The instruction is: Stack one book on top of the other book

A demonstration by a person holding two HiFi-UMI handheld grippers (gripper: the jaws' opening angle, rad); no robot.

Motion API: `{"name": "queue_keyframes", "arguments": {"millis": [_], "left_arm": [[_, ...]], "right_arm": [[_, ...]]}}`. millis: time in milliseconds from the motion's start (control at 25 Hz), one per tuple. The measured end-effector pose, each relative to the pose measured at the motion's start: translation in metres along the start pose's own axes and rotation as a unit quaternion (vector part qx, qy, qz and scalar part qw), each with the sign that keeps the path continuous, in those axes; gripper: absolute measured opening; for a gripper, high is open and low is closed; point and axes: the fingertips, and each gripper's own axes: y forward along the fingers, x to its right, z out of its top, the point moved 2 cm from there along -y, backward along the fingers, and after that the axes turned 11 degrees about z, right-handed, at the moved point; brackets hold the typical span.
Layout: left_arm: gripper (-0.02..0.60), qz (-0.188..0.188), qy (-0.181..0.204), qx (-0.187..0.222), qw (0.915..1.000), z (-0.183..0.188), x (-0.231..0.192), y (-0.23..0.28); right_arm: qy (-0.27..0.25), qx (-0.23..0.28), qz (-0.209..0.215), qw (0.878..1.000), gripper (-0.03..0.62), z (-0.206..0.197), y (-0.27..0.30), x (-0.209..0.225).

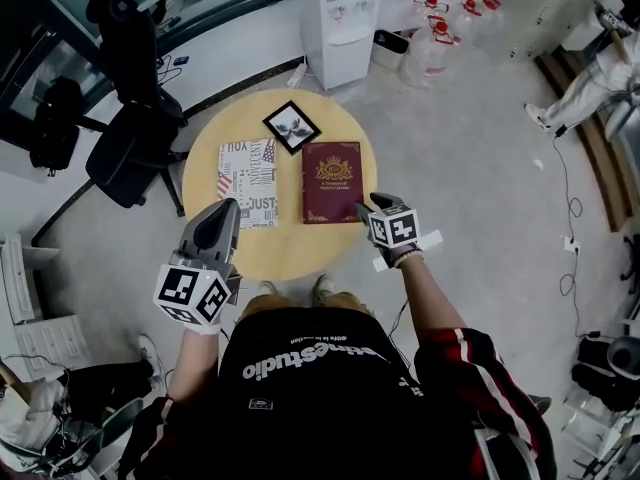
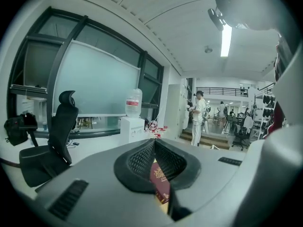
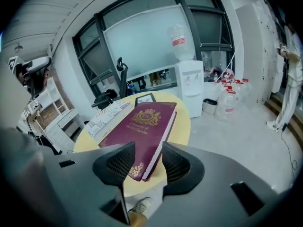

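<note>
Two books lie side by side on the round wooden table (image 1: 292,250). The maroon book (image 1: 332,180) with a gold crest lies on the right, and the patterned white book (image 1: 248,181) with printed words lies on the left. My right gripper (image 1: 365,208) is at the maroon book's near right corner. In the right gripper view that corner of the maroon book (image 3: 142,126) sits between the spread jaws of the right gripper (image 3: 149,162), and no pad clearly presses on it. My left gripper (image 1: 222,213) hovers over the table's near left edge. Its jaws meet at the tips with nothing held, as the left gripper view shows (image 2: 154,143).
A small black picture frame (image 1: 291,125) lies at the table's far side. A black office chair (image 1: 130,148) stands to the left. A white water dispenser (image 1: 340,23) and several water bottles (image 1: 430,48) stand beyond. My shoes (image 1: 320,288) show under the near edge.
</note>
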Motion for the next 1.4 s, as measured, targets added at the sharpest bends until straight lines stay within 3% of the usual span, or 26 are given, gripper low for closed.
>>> {"name": "queue_keyframes", "arguments": {"millis": [360,600,1040,1400], "left_arm": [[0.017,0.008,0.005,-0.013,0.9999,-0.003,-0.005,0.010],[0.017,0.008,0.003,-0.015,0.9998,-0.007,-0.003,0.017],[0.017,0.002,0.001,-0.012,0.9999,-0.004,0.001,0.019],[0.017,0.003,0.003,-0.001,1.0000,0.001,-0.003,0.006]], "right_arm": [[0.039,-0.024,0.040,0.998,0.189,-0.012,0.024,0.007],[0.085,-0.007,0.078,0.993,0.157,-0.014,0.028,0.007],[0.145,0.032,0.111,0.983,0.074,0.001,0.015,0.001],[0.175,0.059,0.136,0.973,0.043,0.013,0.009,-0.012]]}}
